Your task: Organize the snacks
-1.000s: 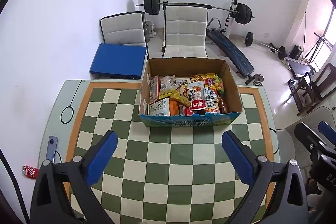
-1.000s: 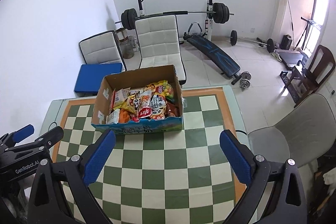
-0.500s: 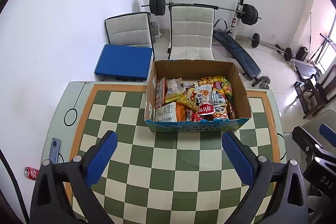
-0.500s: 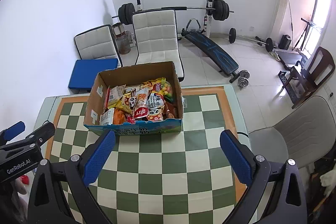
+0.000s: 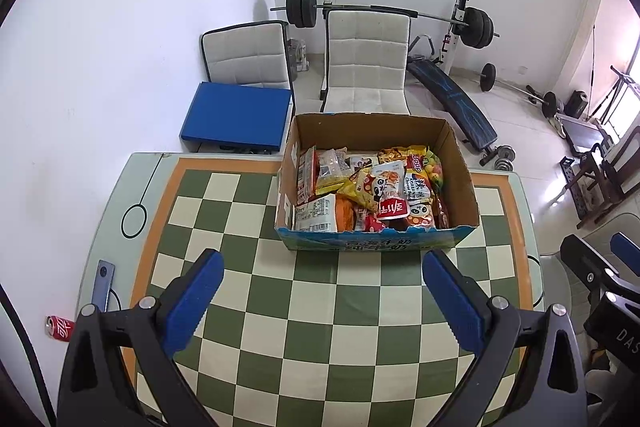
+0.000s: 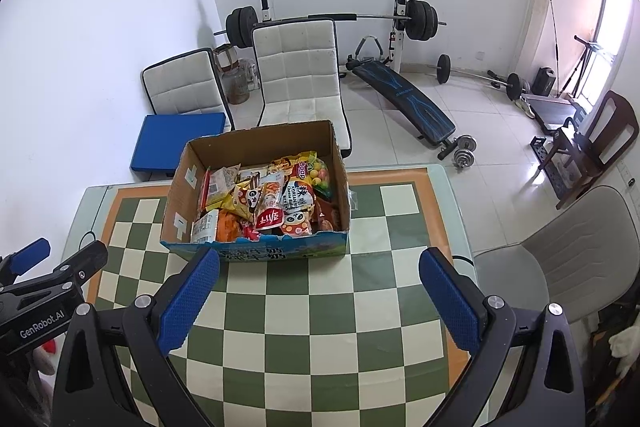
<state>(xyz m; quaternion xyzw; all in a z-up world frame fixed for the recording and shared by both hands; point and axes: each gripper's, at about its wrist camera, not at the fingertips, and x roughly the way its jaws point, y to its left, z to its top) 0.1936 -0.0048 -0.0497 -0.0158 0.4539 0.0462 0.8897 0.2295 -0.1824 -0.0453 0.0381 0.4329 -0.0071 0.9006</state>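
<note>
An open cardboard box (image 5: 460, 163) full of mixed snack packets (image 5: 384, 187) stands at the far middle of the green-and-cream checkered table (image 5: 320, 307). It also shows in the right wrist view (image 6: 180, 195), with the snack packets (image 6: 276, 203) inside. My left gripper (image 5: 322, 303) is open and empty, held above the table on the near side of the box. My right gripper (image 6: 318, 301) is open and empty, also above the table near the box's front. Each gripper shows at the edge of the other's view.
A phone (image 5: 103, 285) lies at the table's left edge and a red can (image 5: 59, 327) sits below it. White chairs (image 5: 366, 67), a blue pad (image 5: 236, 117) and a weight bench (image 5: 452, 99) stand beyond the table. A grey chair (image 6: 560, 267) is at the right.
Both grippers have moved, so the box now sits nearer the centre and slightly lower in each view. Both stay open and empty.
</note>
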